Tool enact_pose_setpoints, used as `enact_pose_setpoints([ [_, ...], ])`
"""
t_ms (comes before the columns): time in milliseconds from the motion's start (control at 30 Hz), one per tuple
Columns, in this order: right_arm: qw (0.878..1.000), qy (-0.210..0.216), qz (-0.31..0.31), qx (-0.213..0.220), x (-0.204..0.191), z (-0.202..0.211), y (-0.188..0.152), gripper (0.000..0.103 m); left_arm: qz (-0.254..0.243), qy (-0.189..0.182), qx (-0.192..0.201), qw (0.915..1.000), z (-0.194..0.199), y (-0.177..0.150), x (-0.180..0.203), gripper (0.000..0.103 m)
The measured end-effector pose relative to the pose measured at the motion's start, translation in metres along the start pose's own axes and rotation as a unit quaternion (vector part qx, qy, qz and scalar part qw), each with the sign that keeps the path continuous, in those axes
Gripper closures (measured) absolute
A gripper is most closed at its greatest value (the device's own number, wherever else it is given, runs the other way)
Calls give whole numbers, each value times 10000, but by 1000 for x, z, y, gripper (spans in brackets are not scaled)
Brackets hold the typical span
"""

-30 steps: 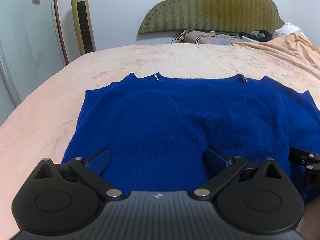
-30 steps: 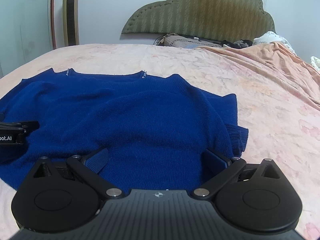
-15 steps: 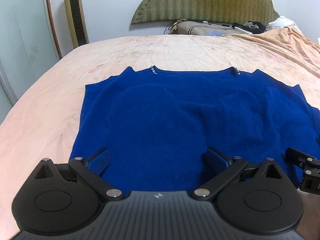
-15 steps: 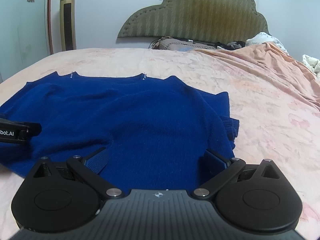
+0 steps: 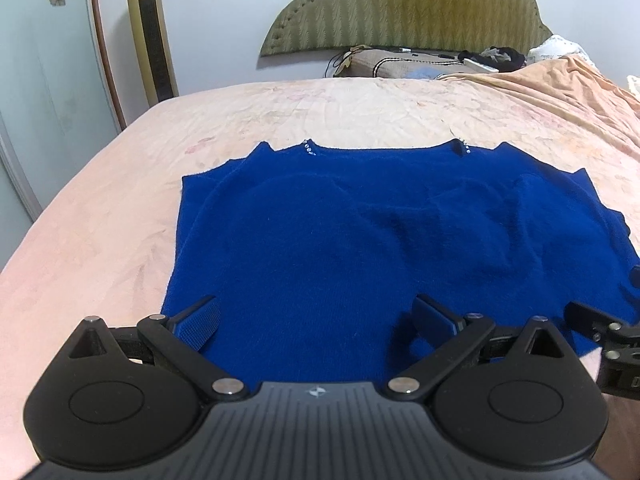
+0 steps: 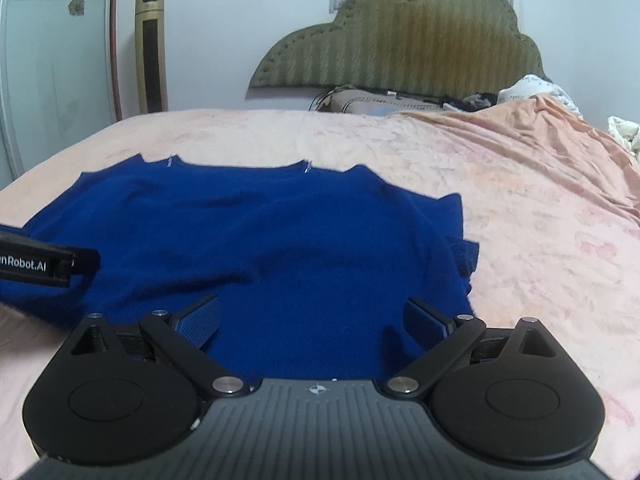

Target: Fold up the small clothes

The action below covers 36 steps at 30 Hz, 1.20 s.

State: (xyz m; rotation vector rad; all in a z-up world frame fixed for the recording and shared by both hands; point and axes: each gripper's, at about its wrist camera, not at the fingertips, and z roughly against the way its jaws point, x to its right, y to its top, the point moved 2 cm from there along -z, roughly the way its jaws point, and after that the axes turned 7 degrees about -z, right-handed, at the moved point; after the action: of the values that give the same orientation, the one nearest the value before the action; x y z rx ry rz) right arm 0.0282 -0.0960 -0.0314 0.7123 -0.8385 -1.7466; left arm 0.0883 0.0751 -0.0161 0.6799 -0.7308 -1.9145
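On a peach bedsheet (image 5: 360, 112), blue sweater (image 5: 380, 240) spread flat, left claw (image 5: 316, 320) released, right claw (image 6: 312, 316) released

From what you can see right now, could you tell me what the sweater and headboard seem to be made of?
Sweater: soft blue knit, likely wool or acrylic; matte, fuzzy nap, small beads at the neckline.
Headboard: padded olive fabric, perhaps velvet; slight sheen, stud-like trim along the edge.

One blue sweater (image 5: 360, 240), two hand-held grippers, one bed (image 5: 360, 112), one headboard (image 6: 400, 40), one tower fan (image 5: 150, 36).
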Motion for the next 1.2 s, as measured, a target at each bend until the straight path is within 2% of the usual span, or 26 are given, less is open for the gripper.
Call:
enact_pose_setpoints([
  [100, 9998, -126, -56, -173, 4, -5, -5, 4, -95, 30, 18, 9999, 2, -2, 2, 0],
  [233, 9989, -42, -356, -306, 14, -7, -10, 2, -57, 13, 5, 10000, 3, -4, 0, 0],
  [367, 9993, -75, -224, -279, 10, -7, -14, 0, 85, -84, -6, 9999, 3, -5, -1, 0],
  [667, 9994, -50, -228, -242, 12, -6, -17, 0, 28, -95, 8, 10000, 4, -7, 3, 0],
  [900, 9994, -38, -249, -227, 12, -5, -16, 0, -141, -24, 30, 9999, 6, -4, 11, 0],
  [1067, 9997, 3, -225, -63, 8, 4, -13, 1, -197, 112, 0, 9997, 5, -4, 16, 0],
  [1200, 9999, 96, 58, 60, -3, 13, -9, 1, -140, 169, 6, 9998, 6, -5, 14, 0],
])
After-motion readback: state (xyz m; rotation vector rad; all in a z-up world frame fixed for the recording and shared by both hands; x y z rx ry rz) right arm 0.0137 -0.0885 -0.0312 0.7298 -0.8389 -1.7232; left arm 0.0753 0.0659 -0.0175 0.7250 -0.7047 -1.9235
